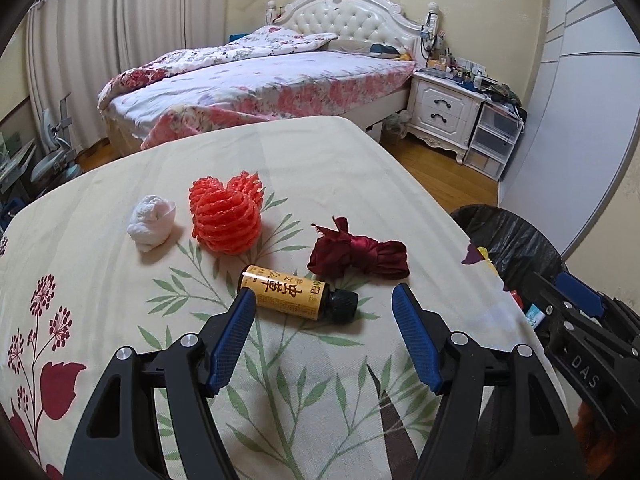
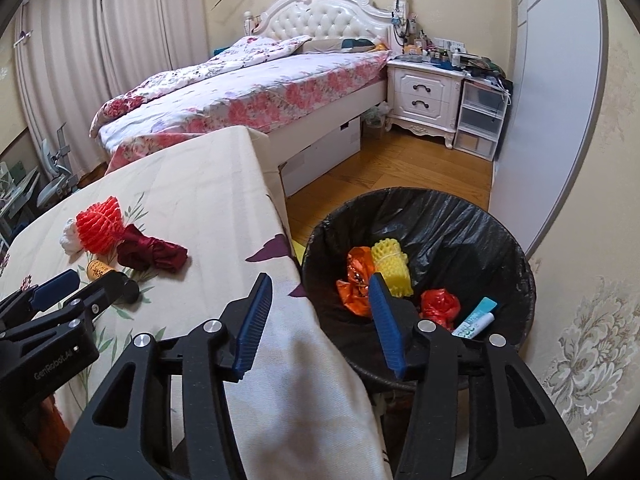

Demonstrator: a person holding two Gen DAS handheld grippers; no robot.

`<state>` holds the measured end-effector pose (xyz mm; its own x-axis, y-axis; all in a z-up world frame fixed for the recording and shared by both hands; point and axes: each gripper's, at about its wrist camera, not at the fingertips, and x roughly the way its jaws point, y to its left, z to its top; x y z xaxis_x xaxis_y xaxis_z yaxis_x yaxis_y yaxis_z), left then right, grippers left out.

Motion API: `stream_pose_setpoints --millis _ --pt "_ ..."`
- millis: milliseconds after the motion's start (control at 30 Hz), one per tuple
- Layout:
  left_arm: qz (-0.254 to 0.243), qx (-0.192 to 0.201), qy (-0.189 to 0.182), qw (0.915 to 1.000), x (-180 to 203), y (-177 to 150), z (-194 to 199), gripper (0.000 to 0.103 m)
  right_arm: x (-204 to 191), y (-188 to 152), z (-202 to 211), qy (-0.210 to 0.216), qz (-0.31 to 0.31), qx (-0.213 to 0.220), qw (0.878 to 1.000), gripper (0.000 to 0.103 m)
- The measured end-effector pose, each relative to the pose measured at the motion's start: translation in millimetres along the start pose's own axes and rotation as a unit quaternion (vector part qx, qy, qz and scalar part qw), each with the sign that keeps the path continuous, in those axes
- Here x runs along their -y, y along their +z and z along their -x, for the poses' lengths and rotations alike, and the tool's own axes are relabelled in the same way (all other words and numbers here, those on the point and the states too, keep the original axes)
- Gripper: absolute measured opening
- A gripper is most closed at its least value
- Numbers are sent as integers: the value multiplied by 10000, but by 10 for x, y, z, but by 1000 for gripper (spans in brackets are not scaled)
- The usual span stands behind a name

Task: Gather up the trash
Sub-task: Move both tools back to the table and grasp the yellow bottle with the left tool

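Note:
On the floral tablecloth [image 1: 320,160] lie a white tissue wad [image 1: 152,220], a red-orange foam net [image 1: 226,216], a dark red crumpled cloth [image 1: 360,256] and a small amber bottle [image 1: 298,296] on its side, yellow-labelled with a black cap. My left gripper [image 1: 323,295] stands open just short of the bottle, its blue pads apart from it on either side. My right gripper [image 2: 320,280] is open and empty over the table's edge, beside the black-lined bin [image 2: 460,220]. The bin holds a yellow foam net [image 2: 392,268], an orange wrapper [image 2: 356,284], a red bag [image 2: 440,304] and a teal tube [image 2: 478,318].
The bin stands on the wooden floor [image 2: 380,164] against the table's right edge. Beyond the table are a bed [image 1: 260,80], a white nightstand [image 1: 444,108] and clear plastic drawers [image 1: 492,140]. A pale wall panel [image 2: 560,100] rises right of the bin.

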<state>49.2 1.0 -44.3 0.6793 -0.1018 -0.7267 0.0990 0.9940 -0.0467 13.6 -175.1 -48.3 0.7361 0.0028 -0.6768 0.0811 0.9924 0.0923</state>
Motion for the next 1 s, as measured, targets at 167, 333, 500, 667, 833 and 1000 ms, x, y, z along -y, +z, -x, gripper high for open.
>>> stream_pose_setpoints --millis 167,333,500,667,833,1000 --pt "28 -107 171 9998 -48 73 -143 69 -22 20 -31 41 23 -46 10000 49" --pt "276 -385 316 9984 -231 61 -266 69 -49 19 -84 87 52 -116 9999 49" --pt "440 -517 356 9971 -391 19 -246 69 -70 17 -103 125 80 -137 9998 49" --pt "555 -598 339 9961 -522 -25 -220 69 -102 9 -106 154 113 -150 9997 49" --pt "349 -497 263 9978 -444 37 -231 62 -162 8 -120 173 179 -168 9995 49" --pt "75 -491 104 9987 -382 45 -260 35 -239 3 -129 227 274 -198 9992 49"
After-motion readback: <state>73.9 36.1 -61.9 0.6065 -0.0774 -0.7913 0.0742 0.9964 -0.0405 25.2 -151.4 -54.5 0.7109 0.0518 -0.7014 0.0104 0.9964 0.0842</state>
